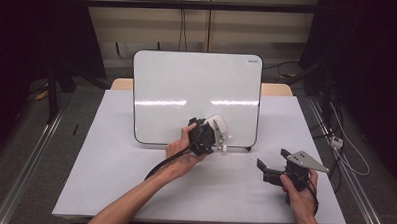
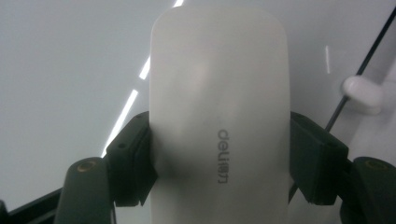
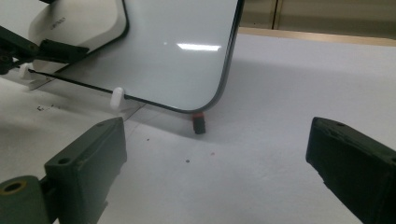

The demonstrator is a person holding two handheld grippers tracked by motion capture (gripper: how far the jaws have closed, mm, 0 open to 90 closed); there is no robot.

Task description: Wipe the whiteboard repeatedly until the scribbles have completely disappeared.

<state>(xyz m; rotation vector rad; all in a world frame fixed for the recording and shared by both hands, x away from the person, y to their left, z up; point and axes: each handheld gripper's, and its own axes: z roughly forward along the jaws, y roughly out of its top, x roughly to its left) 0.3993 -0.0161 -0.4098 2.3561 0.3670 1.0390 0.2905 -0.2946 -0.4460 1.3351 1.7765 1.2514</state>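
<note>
My left hand-held gripper (image 2: 219,154) pinched the white eraser (image 2: 218,93) across its smooth sides, flat against the whiteboard (image 1: 197,87) low on its face. It seemed light, rigid, slippery plastic. My right hand-held gripper (image 1: 273,163) hung spread over the desk (image 1: 109,164).

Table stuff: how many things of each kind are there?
Whiteboards: 1, the whiteboard
Erasers: 1, the white eraser, held in the left gripper
Grippers: 2, counting the right gripper
Total: 4
</note>
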